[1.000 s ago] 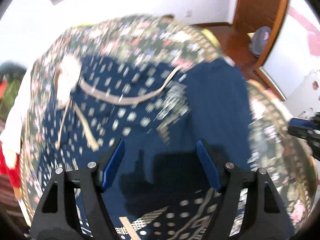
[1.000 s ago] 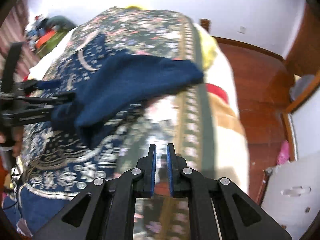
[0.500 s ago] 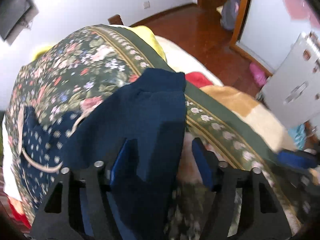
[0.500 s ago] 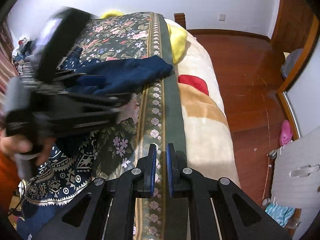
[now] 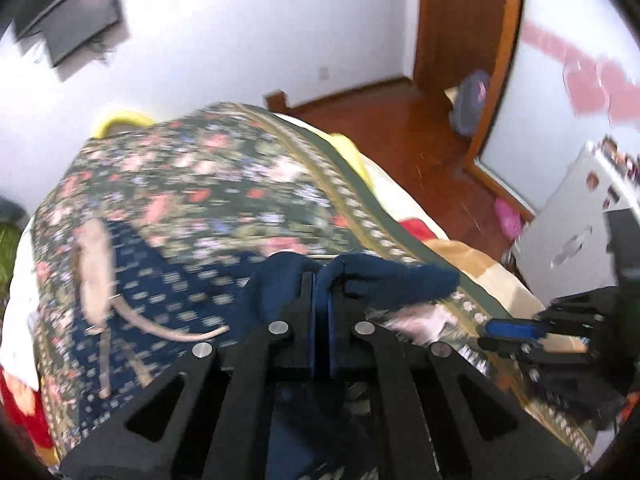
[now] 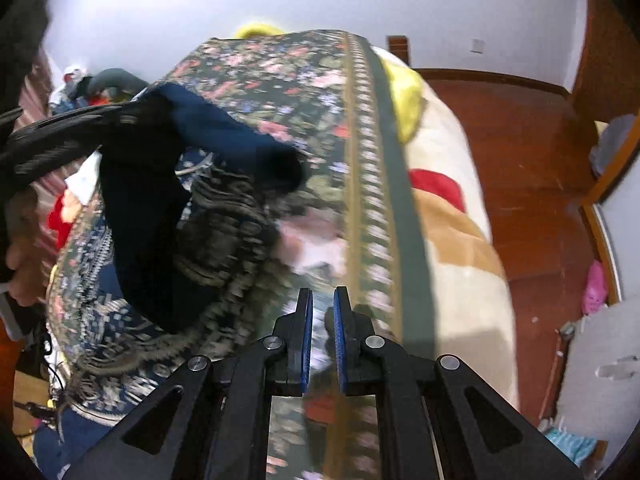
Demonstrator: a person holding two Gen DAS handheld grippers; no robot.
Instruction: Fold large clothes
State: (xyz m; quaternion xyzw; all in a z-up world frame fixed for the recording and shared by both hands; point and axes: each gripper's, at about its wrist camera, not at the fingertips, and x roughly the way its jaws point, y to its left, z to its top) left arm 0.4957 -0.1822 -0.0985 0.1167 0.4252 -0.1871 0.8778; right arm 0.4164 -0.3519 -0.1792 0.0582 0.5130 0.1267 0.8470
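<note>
Tools: two; left tool (image 5: 320, 280) pinching one navy garment (image 5: 384, 280); right tool (image 6: 322, 300) closed, empty.

Home bedroom: bed (image 6: 460, 240) w/ floral spread (image 5: 224, 184), wall TV (image 5: 80, 28)

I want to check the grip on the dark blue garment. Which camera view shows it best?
The left wrist view: the left hand-held gripper is shut on a fold of the dark blue garment, centre frame. The right wrist view shows the garment lifted off the floral bedspread, but the pinch point is blurred and hidden.
</note>
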